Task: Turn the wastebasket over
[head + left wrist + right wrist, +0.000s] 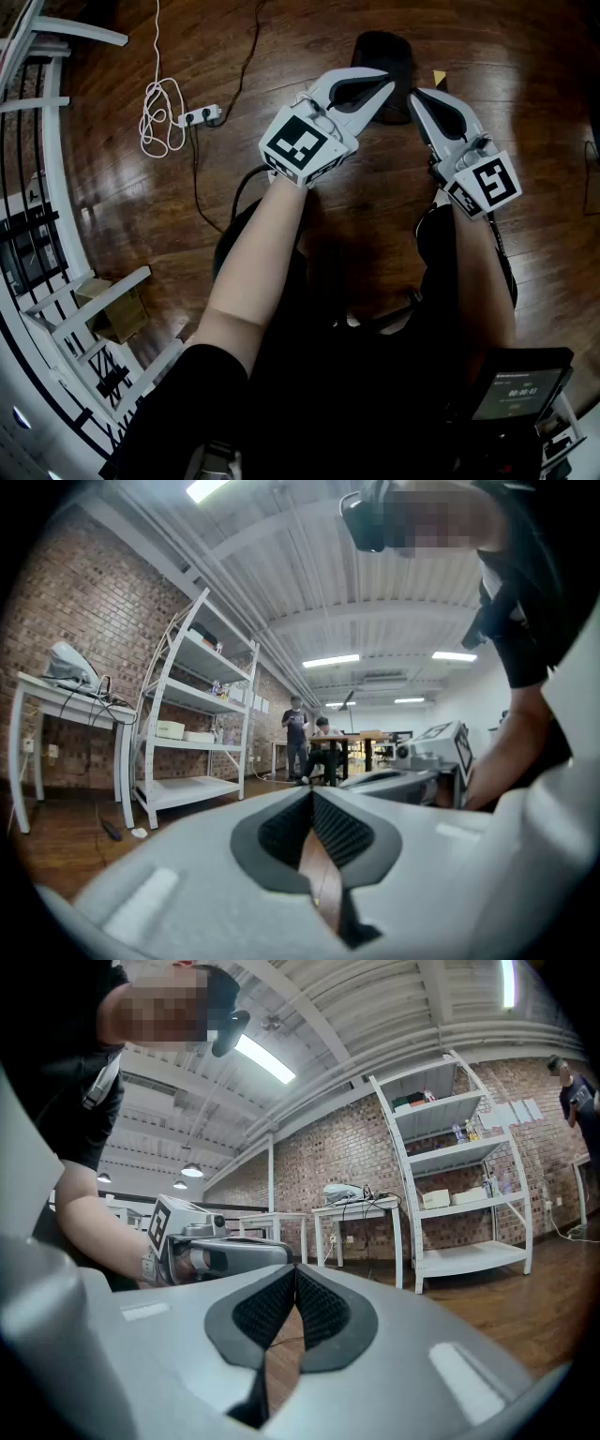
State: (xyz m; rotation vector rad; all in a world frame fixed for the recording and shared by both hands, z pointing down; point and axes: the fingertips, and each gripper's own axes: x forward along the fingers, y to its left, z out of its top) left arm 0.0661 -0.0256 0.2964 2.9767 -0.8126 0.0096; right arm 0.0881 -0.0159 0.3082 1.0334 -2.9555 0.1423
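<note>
The left gripper (384,86) and right gripper (416,97) have pale grey shells with dark ribbed pads (343,831) inside the jaws, a white cube (302,143) with black square markers sits behind each claw, and the person wears black short sleeves (192,389).

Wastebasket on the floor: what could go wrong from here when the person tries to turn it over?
1. The left gripper and the right gripper are both shut and empty; pushing like this could slide the wastebasket away on the glossy wood floor.
2. The black cable lying nearby could snag.
</note>
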